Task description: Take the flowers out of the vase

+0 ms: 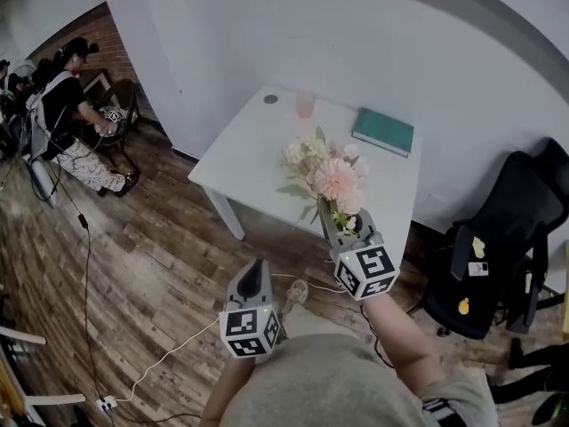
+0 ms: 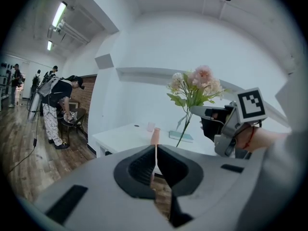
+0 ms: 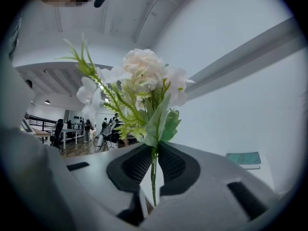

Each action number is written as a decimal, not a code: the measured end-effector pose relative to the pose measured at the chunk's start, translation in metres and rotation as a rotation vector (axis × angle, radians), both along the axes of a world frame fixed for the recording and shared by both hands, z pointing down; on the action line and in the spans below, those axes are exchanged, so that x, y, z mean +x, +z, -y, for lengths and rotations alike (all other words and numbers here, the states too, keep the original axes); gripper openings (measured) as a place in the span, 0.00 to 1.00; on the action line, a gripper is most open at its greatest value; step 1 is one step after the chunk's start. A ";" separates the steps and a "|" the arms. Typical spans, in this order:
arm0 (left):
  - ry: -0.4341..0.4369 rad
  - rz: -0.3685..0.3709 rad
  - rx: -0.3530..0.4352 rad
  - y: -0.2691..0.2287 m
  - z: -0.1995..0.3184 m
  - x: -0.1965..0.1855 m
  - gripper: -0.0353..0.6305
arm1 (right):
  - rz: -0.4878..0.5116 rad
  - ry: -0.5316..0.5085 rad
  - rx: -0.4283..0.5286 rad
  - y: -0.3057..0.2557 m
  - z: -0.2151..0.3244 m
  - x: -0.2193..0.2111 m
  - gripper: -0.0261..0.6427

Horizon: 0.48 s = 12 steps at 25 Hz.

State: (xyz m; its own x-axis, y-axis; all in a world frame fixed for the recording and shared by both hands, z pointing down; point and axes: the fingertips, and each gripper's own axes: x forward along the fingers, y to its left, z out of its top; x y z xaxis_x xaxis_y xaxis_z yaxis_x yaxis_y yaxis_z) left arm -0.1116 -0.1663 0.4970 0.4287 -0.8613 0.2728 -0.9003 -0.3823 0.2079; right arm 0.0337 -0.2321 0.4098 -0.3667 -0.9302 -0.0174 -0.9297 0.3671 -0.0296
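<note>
Looks like the flowers (image 1: 331, 174) are already clear of the vase (image 1: 305, 105), which sits on its own at the far side of the table (image 1: 244, 154), well apart from the bunch. Your right gripper (image 3: 154, 154) has its jaws pinched narrow on the green stems (image 3: 153, 179), blooms upright above the pads, hanging over the table's near edge. So I'd say the pulling part is done and what's left is laying them down somewhere. Don't loosen that pinch until the stems are resting on something. They're thin and I'd guess they slide out easily, and the heads look top-heavy, so tip them over gently rather than dropping them. Your left gripper (image 2: 155, 160) is closed up with nothing I can see between the pads, low and off the table over the floor, so it's free to steady things. Room-wise, the bare left half of the tabletop is your best landing spot. Watch the green book (image 1: 383, 132) toward the far right, the black chair (image 1: 498, 238) close on your right, and the white cable (image 1: 169, 356) on the floor near your feet.
</note>
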 end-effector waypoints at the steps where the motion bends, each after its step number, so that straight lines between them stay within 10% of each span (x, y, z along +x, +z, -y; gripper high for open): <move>1: 0.003 0.001 -0.001 0.001 -0.002 0.000 0.07 | 0.001 -0.002 -0.002 0.001 -0.005 -0.001 0.10; 12: 0.000 -0.004 0.002 -0.001 -0.009 -0.001 0.07 | 0.001 -0.013 -0.031 0.011 -0.036 -0.005 0.10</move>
State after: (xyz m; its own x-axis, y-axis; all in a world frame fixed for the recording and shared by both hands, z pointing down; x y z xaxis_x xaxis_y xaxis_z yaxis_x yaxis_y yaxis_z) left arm -0.1129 -0.1577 0.4956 0.4296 -0.8619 0.2694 -0.8996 -0.3824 0.2111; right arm 0.0283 -0.1958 0.4210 -0.3787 -0.9254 0.0114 -0.9248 0.3780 -0.0424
